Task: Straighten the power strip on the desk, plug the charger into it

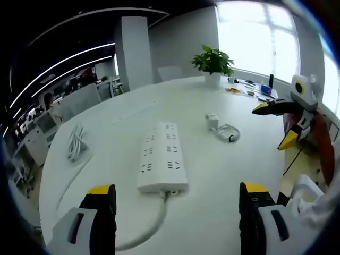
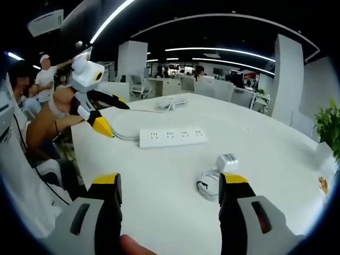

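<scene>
A white power strip (image 1: 162,155) lies on the round white table (image 1: 117,133), its cord curling toward me between my left gripper (image 1: 178,199) jaws, which stand open above the near edge. The white charger (image 1: 212,121) with its coiled cable (image 1: 228,132) rests to the strip's right. My right gripper (image 1: 280,123) hangs open at the right side, holding nothing. In the right gripper view the power strip (image 2: 171,136) lies lengthwise ahead, the charger (image 2: 228,161) and cable (image 2: 208,184) sit just beyond my open right gripper (image 2: 171,191), and the left gripper (image 2: 106,117) hovers open at the strip's left end.
A bundled white cable (image 1: 76,142) lies at the table's left side. A potted plant (image 1: 213,64) and small items (image 1: 249,87) stand at the far edge. A seated person (image 2: 50,114) is beside the table, with office desks behind.
</scene>
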`<move>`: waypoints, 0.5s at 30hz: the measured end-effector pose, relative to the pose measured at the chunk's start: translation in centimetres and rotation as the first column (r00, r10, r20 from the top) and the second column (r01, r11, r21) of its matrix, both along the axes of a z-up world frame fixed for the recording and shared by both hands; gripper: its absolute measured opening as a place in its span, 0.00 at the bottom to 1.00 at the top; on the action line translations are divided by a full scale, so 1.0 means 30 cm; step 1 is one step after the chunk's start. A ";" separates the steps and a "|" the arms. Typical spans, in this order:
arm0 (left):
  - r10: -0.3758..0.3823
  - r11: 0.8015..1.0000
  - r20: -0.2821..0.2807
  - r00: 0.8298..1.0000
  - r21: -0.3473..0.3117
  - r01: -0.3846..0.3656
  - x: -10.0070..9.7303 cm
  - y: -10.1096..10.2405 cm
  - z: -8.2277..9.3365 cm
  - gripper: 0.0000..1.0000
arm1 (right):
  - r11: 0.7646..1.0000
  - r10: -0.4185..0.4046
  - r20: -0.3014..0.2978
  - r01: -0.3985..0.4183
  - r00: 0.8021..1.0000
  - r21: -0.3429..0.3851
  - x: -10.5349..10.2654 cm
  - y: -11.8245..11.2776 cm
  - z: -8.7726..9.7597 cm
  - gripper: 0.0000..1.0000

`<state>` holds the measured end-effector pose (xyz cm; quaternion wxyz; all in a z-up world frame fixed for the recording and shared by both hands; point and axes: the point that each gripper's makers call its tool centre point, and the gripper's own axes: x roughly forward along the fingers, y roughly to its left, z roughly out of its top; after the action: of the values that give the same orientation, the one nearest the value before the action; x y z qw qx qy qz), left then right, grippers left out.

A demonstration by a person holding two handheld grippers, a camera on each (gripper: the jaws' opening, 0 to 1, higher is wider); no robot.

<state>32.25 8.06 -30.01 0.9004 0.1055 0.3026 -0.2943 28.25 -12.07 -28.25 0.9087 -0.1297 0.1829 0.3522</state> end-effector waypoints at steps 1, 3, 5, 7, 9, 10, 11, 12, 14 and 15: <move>-0.006 1.000 0.001 1.000 0.012 0.006 0.005 -0.001 -0.003 0.96 | 1.000 0.000 -0.002 0.000 1.000 0.001 0.001 0.001 -0.002 0.73; -0.028 0.999 0.006 1.000 0.045 0.028 0.016 -0.009 -0.012 0.96 | 1.000 0.000 -0.005 0.000 1.000 -0.001 0.001 0.002 -0.006 0.73; -0.035 0.999 0.001 0.999 0.039 0.035 0.027 -0.022 -0.015 0.96 | 1.000 0.002 -0.007 -0.002 1.000 0.000 0.001 0.003 -0.009 0.73; -0.042 0.999 -0.006 0.999 0.026 0.042 0.040 -0.038 -0.021 0.96 | 1.000 0.000 -0.012 0.000 1.000 0.006 0.000 0.000 -0.011 0.73; -0.038 0.999 -0.010 0.999 0.016 0.038 0.062 -0.045 -0.030 0.96 | 1.000 -0.005 -0.015 0.005 1.000 0.016 0.001 -0.004 -0.013 0.73; -0.031 0.999 -0.016 0.999 0.013 0.032 0.075 -0.047 -0.037 0.96 | 1.000 -0.005 -0.017 0.006 1.000 0.021 0.002 -0.005 -0.014 0.73; -0.025 1.000 -0.023 0.999 0.012 0.025 0.084 -0.047 -0.043 0.96 | 1.000 -0.005 -0.018 0.005 1.000 0.023 0.003 -0.005 -0.015 0.73; -0.028 0.999 -0.030 0.999 0.018 0.029 0.100 -0.050 -0.055 0.96 | 1.000 -0.002 -0.020 0.003 1.000 0.027 0.003 -0.004 -0.018 0.72; -0.022 0.999 -0.047 0.999 0.032 0.023 0.125 -0.050 -0.076 0.96 | 1.000 0.004 -0.026 -0.003 1.000 0.028 0.003 0.000 -0.026 0.72; -0.016 0.999 -0.049 0.999 0.034 0.018 0.140 -0.051 -0.084 0.96 | 1.000 0.006 -0.029 -0.006 1.000 0.027 0.003 0.001 -0.030 0.72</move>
<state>36.45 6.53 -32.52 0.8883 0.1162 0.3282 -0.2993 28.34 -12.03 -29.14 0.9065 -0.1128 0.1910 0.3592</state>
